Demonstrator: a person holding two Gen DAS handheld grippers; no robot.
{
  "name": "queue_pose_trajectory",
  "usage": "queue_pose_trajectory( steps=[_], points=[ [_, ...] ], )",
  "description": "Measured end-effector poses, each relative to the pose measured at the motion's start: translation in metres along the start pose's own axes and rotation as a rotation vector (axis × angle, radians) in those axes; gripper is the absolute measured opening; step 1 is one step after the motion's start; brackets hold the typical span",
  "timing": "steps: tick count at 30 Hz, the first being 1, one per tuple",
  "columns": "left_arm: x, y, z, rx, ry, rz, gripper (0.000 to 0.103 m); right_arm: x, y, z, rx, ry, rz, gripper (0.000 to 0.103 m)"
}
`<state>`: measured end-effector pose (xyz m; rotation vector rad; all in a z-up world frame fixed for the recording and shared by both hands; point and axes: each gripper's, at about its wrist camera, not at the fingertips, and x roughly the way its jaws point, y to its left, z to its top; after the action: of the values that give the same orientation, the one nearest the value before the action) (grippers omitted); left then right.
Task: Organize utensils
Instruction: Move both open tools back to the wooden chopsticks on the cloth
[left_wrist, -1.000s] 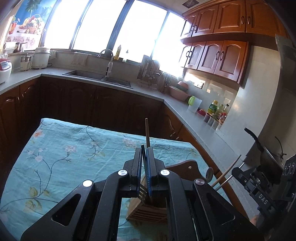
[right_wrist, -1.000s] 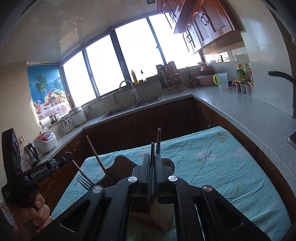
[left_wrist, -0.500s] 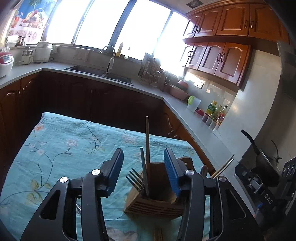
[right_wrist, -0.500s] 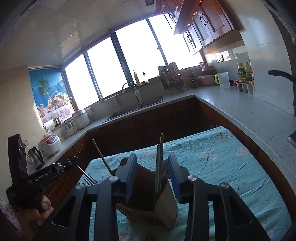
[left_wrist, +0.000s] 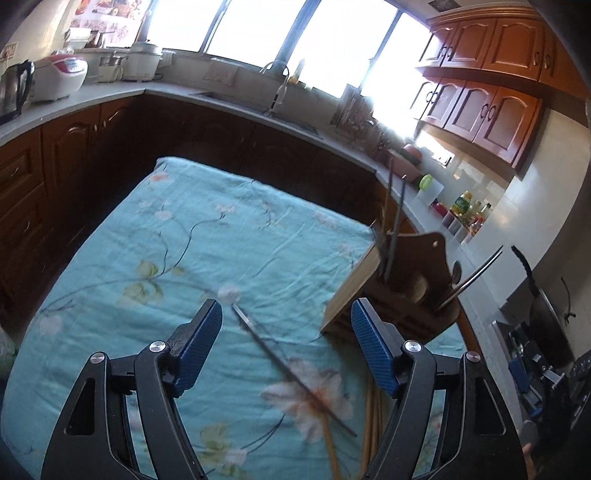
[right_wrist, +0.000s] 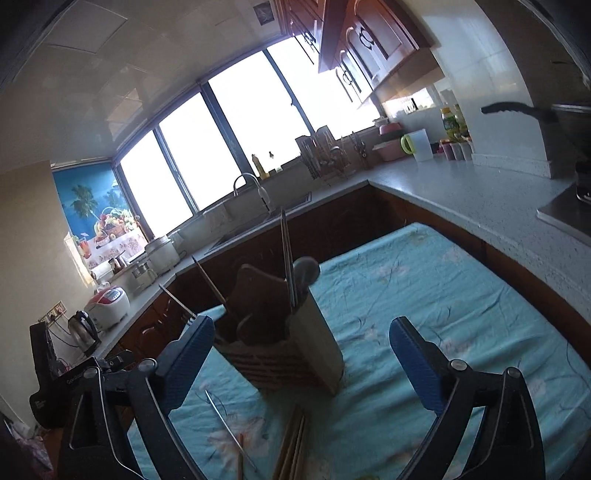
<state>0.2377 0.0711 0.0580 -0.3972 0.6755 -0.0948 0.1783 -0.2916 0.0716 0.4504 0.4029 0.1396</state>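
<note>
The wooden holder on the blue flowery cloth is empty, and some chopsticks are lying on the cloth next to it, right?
Not quite. The wooden holder on the blue flowery cloth is not empty: the right wrist view shows chopsticks and a spoon standing in it. Some chopsticks do lie on the cloth beside it.

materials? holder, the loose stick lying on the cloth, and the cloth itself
Holder: looks like wood or bamboo, pale matte side with grain, slatted front. Loose stick: probably metal, thin, grey, faint sheen; blur leaves it open. Cloth: woven fabric, matte teal floral print, with soft creases.
</note>
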Motion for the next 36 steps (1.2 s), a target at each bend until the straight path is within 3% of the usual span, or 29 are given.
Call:
queue_pose_trajectory(
  steps=[6,12,22,24,26,29,33,36],
  points=[
    [0.005,0.024,-0.036,-0.039,0.094,0.049,0.074,-0.003,-0.01,-0.041,0.007,0.107,-0.021,0.097],
    [0.006,0.026,-0.061,-0.028,0.151,0.061,0.074,-0.01,-0.006,-0.06,-0.018,0.155,-0.023,0.097],
    [0.029,-0.024,-0.094,0.153,0.285,0.013,0.074,-0.001,0.0,-0.084,-0.052,0.243,-0.029,0.095],
    [0.036,-0.032,-0.098,0.185,0.303,0.016,0.074,0.007,0.002,-0.087,-0.074,0.275,-0.034,0.09],
    [0.044,-0.039,-0.101,0.209,0.314,0.022,0.074,0.017,0.004,-0.091,-0.088,0.319,-0.032,0.074],
    [0.057,-0.049,-0.105,0.252,0.336,0.041,0.074,0.034,0.006,-0.096,-0.097,0.377,-0.034,0.061],
    [0.073,-0.059,-0.112,0.334,0.343,0.125,0.074,0.052,0.01,-0.101,-0.118,0.433,-0.033,0.052],
    [0.077,-0.051,-0.11,0.332,0.329,0.161,0.074,0.065,0.02,-0.109,-0.159,0.479,-0.019,0.046]
  ],
)
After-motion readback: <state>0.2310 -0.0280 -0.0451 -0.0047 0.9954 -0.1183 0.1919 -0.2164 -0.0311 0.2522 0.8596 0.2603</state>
